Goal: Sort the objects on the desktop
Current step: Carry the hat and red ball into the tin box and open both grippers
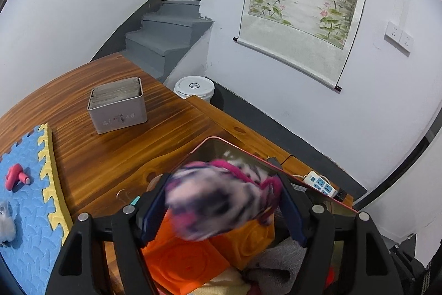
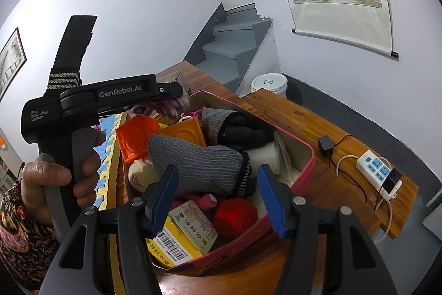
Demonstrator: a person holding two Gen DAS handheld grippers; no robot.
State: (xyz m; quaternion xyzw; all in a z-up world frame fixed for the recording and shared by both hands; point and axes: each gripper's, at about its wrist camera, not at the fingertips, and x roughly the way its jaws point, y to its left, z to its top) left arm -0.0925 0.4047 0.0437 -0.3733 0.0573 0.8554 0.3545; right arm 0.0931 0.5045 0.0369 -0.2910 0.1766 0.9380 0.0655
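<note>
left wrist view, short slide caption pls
Left tongs grip a blurred pink patterned cloth above the pink-rimmed box of orange blocks.

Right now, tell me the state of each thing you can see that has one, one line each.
Left gripper: shut on the patterned cloth, held above the bin.
Patterned cloth: gripped, blurred.
Right gripper: open, empty, above the bin.
Pink bin: open, crowded with things.
Grey tin: lid off, packed full.
Power strip: a black adapter plugged in.
White bucket: lid on.
</note>
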